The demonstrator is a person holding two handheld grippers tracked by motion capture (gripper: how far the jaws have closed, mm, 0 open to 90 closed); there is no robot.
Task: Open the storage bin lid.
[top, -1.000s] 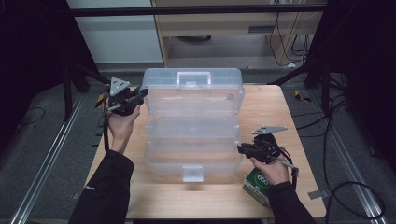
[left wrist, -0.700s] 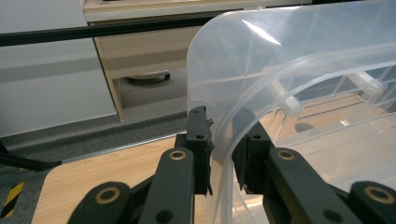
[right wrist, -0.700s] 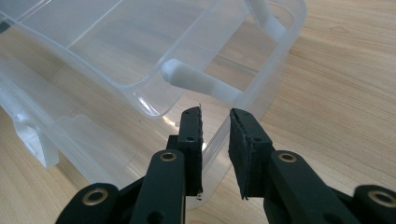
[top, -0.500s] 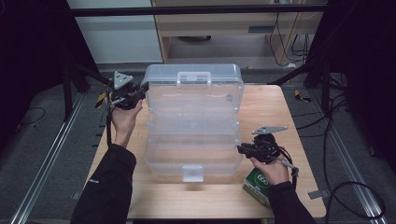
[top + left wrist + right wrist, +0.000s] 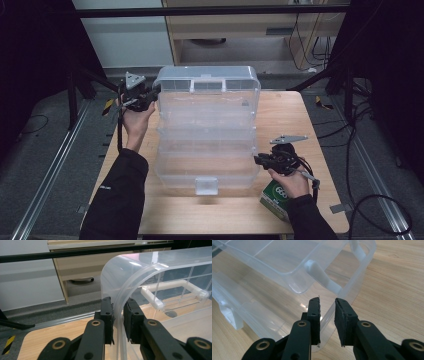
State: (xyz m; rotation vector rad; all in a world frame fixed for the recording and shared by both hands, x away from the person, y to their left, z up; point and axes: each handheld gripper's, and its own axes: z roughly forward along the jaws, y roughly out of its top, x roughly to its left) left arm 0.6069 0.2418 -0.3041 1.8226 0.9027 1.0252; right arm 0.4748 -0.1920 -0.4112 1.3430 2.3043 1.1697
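Left gripper [image 5: 150, 95] moved up to clear box [image 5: 207, 125] lid's corner, clamping its rim, right gripper [image 5: 260, 160] pinching box's near wall

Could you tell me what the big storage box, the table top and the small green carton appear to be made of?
The storage box looks like clear, glossy moulded plastic: you see the table through its walls, with white highlights on the curved lid edge. The table top appears to be pale wood or a wood-look laminate, matt, with visible grain. The small green carton seems to be printed cardboard, though it is partly hidden.
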